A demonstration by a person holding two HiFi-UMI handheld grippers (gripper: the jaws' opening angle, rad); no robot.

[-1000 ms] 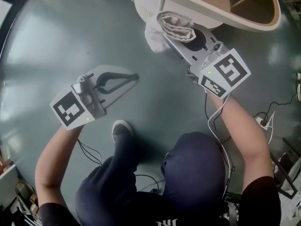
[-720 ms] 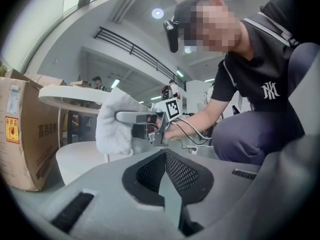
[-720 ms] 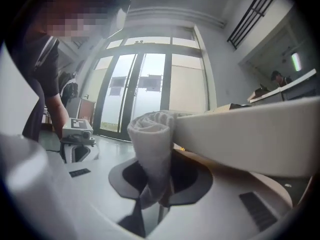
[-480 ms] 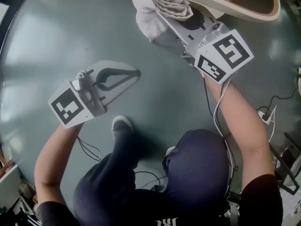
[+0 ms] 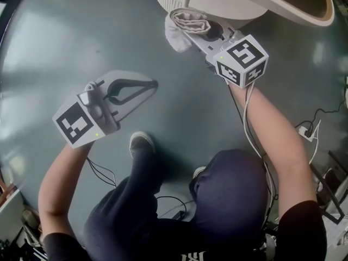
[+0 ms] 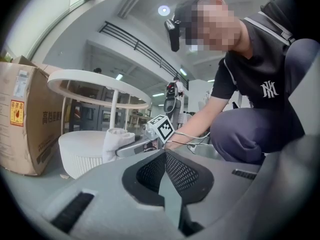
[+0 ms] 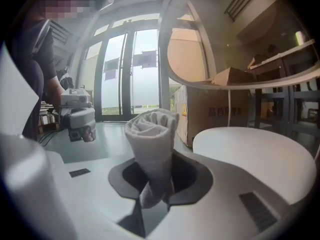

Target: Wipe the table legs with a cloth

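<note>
Two grippers, one cloth, one table. The left gripper (image 5: 154, 84) sits at about 9 o'clock in the head view, low over the grey-green floor (image 5: 65, 42). Its jaws are pressed together with nothing between them, and their meshed pads meet in a single line in the left gripper view (image 6: 164, 155).

The right gripper (image 5: 197, 29) reaches out at about 1 o'clock, clamped on the one white cloth (image 5: 188, 22). The cloth is rolled into a thick bundle that stands up out of the jaws in the right gripper view (image 7: 152, 134), and a loose end hangs at the 9 o'clock side of the roll in the head view. The roll lies close to the table's round white base (image 5: 228, 4) at 12 o'clock; whether it touches the base cannot be judged.

A thin white leg (image 6: 114, 111) rises from that base to the round table top (image 6: 95, 81), whose underside looks wood-coloured.

Each gripper carries one cube with black-and-white square markers, two cubes in all. One cardboard box (image 6: 22, 119) stands at 9 o'clock in the left gripper view, with a red label and printed characters too small to read. The crouching person's black shirt (image 6: 260, 74) bears a white interlocked "NY" logo. One pale shoe (image 5: 141, 143) shows near the middle of the head view
</note>
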